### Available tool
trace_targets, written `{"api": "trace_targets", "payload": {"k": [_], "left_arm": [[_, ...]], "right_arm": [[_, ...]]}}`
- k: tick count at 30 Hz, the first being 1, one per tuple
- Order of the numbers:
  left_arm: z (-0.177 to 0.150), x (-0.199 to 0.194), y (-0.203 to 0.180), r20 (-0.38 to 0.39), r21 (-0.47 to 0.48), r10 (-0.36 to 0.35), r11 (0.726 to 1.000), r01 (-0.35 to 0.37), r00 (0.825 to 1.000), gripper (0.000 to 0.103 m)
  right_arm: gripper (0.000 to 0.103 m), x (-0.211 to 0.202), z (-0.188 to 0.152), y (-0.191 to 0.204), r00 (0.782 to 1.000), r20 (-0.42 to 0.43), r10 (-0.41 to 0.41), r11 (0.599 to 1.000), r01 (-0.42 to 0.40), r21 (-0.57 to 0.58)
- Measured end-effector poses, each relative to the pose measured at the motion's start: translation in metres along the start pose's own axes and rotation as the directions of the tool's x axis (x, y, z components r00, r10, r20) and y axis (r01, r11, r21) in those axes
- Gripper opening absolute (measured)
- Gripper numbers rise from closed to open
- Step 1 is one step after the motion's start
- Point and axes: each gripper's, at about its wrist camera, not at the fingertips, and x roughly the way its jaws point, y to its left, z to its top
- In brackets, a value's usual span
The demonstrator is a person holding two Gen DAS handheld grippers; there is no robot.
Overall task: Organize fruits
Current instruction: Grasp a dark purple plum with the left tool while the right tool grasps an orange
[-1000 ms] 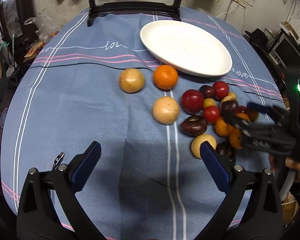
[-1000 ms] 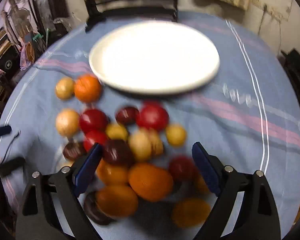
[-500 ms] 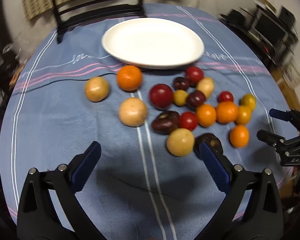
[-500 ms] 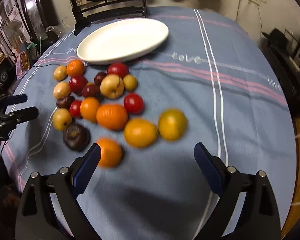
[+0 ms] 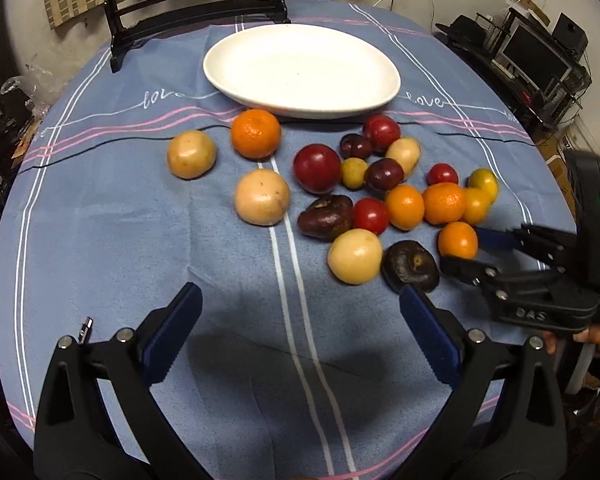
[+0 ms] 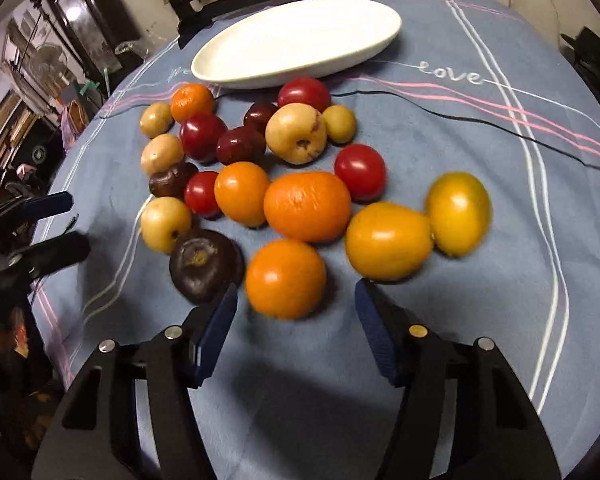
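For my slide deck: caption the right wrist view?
Right claw, open, nears an orange fruit below the empty white plate.

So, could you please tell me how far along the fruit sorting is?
Nothing looks done: the plate holds no fruit. In hand: the right gripper, jaws just closing, frames the nearest orange without gripping it. Left: all the fruit on the cloth; the left gripper hangs open.

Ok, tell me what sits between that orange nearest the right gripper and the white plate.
The nearest orange has a larger orange, a red fruit and a pale apple between it and the white plate.
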Motion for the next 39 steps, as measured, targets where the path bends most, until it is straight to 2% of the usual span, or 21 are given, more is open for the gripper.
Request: {"api": "trace_targets", "payload": {"k": [1, 2, 6, 8, 12, 13, 15, 17, 18, 19, 20, 21, 22, 24, 26, 30, 35, 39], "left_arm": [[-0.001, 0.002, -0.002, -0.004, 0.002, -0.005, 1.0, 0.005, 1.0, 0.101], [-0.002, 0.003, -0.003, -0.008, 0.002, -0.008, 1.0, 0.008, 1.0, 0.101], [0.001, 0.008, -0.017, -0.036, 0.002, -0.077, 0.997, 0.077, 0.996, 0.101], [0.005, 0.009, -0.035, -0.047, 0.033, -0.143, 0.989, 0.145, 0.989, 0.101], [0.009, 0.016, -0.076, -0.097, 0.115, -0.212, 0.968, 0.222, 0.973, 0.099], [0.008, 0.018, -0.088, -0.101, 0.144, -0.21, 0.964, 0.223, 0.973, 0.099], [0.008, 0.026, -0.105, -0.099, 0.183, -0.158, 0.968, 0.174, 0.982, 0.095], [0.008, 0.04, -0.11, -0.112, 0.154, -0.119, 0.979, 0.135, 0.987, 0.09], [0.008, 0.045, -0.108, -0.118, 0.119, -0.108, 0.985, 0.122, 0.987, 0.086], [0.01, 0.052, -0.104, -0.116, 0.075, -0.078, 0.993, 0.087, 0.99, 0.085], [0.011, 0.058, -0.1, -0.115, 0.043, -0.058, 0.997, 0.063, 0.992, 0.08], [0.012, 0.065, -0.097, -0.125, 0.01, -0.045, 0.999, 0.046, 0.991, 0.062], [0.014, 0.072, -0.091, -0.147, -0.03, -0.029, 0.999, 0.025, 0.989, 0.055], [0.02, 0.071, -0.092, -0.14, -0.033, -0.023, 0.999, 0.019, 0.99, 0.045], [0.023, 0.073, -0.098, -0.153, -0.015, -0.009, 1.0, 0.007, 0.988, 0.045], [0.02, 0.066, -0.096, -0.149, -0.047, -0.046, 0.998, 0.039, 0.988, 0.045], [0.011, 0.035, -0.075, -0.082, -0.081, -0.094, 0.993, 0.088, 0.992, 0.045], [0.005, 0.026, -0.06, -0.074, -0.095, -0.07, 0.994, 0.062, 0.995, 0.045]], "right_arm": [[0.04, -0.001, 0.001, 0.0, 1.0, -0.002, 0.017, 1.0, -0.017, -0.007], [0.038, -0.003, 0.0, -0.002, 0.998, -0.01, 0.065, 0.998, -0.065, 0.0], [0.038, -0.012, -0.004, -0.012, 0.997, -0.009, 0.076, 0.997, -0.076, 0.023], [0.038, -0.023, -0.009, -0.024, 0.997, 0.005, 0.071, 0.996, -0.072, 0.058], [0.038, -0.041, -0.017, -0.042, 0.999, 0.015, 0.051, 0.996, -0.052, 0.078], [0.038, -0.044, -0.018, -0.047, 0.999, 0.017, 0.045, 0.996, -0.046, 0.073], [0.038, -0.048, -0.022, -0.054, 0.999, 0.017, 0.049, 0.995, -0.05, 0.081], [0.039, -0.05, -0.024, -0.059, 0.998, 0.022, 0.052, 0.996, -0.054, 0.076], [0.039, -0.052, -0.025, -0.06, 0.998, 0.023, 0.058, 0.995, -0.059, 0.074], [0.039, -0.054, -0.026, -0.061, 0.998, 0.024, 0.066, 0.995, -0.068, 0.07], [0.039, -0.055, -0.028, -0.062, 0.997, 0.024, 0.07, 0.995, -0.072, 0.062], [0.039, -0.055, -0.029, -0.062, 0.997, 0.024, 0.072, 0.996, -0.073, 0.058], [0.039, -0.056, -0.03, -0.064, 0.997, 0.023, 0.076, 0.996, -0.077, 0.054], [0.038, -0.056, -0.033, -0.069, 0.997, 0.023, 0.08, 0.995, -0.081, 0.056], [0.038, -0.056, -0.034, -0.073, 0.996, 0.025, 0.082, 0.995, -0.083, 0.06], [0.039, -0.061, -0.031, -0.074, 0.994, 0.049, 0.094, 0.994, -0.097, 0.05], [0.039, -0.063, -0.026, -0.068, 0.991, 0.065, 0.118, 0.992, -0.12, 0.026], [0.039, -0.054, -0.024, -0.058, 0.991, 0.043, 0.127, 0.992, -0.127, 0.009]]}}
